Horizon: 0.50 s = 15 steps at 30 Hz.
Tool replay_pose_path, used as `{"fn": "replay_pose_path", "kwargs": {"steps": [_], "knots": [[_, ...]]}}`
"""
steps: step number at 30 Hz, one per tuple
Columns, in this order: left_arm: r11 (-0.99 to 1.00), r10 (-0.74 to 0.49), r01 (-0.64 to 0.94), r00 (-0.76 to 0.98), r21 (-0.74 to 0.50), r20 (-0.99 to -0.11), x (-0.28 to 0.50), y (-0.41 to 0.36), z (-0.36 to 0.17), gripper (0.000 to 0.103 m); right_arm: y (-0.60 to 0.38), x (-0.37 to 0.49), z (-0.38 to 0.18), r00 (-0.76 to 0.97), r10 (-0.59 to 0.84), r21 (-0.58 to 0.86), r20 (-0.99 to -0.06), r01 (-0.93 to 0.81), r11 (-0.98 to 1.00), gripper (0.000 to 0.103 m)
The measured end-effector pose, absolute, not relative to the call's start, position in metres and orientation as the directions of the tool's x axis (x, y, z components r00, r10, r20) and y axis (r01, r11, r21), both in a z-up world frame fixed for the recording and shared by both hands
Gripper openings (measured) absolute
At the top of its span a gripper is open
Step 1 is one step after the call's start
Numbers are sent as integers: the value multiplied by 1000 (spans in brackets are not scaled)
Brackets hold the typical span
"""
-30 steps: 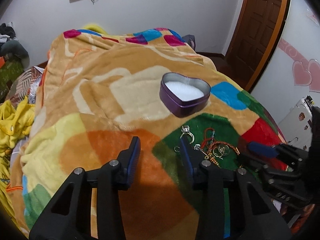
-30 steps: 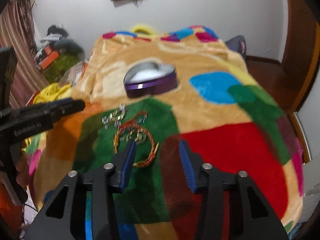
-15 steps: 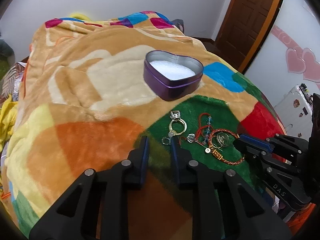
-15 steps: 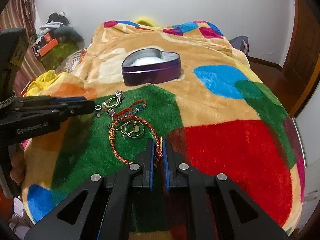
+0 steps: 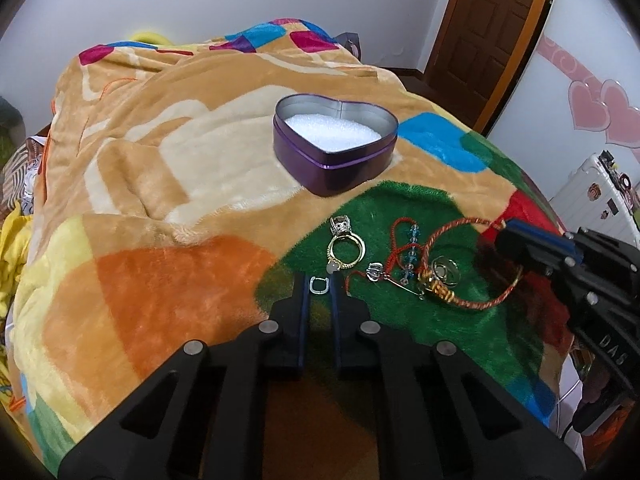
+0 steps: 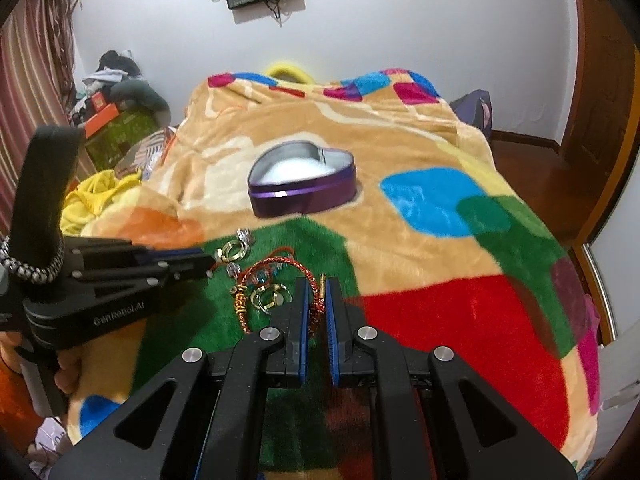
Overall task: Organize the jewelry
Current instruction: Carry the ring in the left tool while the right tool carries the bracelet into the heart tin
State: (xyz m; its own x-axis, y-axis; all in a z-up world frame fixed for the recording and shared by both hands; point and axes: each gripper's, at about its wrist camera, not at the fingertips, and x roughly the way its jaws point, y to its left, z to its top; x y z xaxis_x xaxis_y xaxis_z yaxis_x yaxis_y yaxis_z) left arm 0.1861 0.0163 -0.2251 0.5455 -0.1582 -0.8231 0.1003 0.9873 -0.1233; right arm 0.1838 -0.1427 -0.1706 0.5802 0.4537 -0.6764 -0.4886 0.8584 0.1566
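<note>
Blanket below: left gripper pinching silver ring, right gripper clamping braided bracelet.

The right gripper hides part of the braided bracelet; beads are too small to tell.

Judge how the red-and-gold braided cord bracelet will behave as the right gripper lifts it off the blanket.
The braided bracelet holds an open loop, so it probably sags only slightly. It looks light for its size. The right gripper pinches one thin stretch, so it may swing. Rings inside the loop and the beaded red string across it could snag or drag along.
</note>
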Motion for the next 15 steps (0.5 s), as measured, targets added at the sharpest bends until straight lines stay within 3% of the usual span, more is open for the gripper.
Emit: {"fn": "replay_pose_path", "kwargs": {"steps": [15], "knots": [[988, -151, 108, 668, -106, -728, 173, 20, -162, 9, -146, 188, -128, 676, 465, 126, -571, -488, 864, 7]]}}
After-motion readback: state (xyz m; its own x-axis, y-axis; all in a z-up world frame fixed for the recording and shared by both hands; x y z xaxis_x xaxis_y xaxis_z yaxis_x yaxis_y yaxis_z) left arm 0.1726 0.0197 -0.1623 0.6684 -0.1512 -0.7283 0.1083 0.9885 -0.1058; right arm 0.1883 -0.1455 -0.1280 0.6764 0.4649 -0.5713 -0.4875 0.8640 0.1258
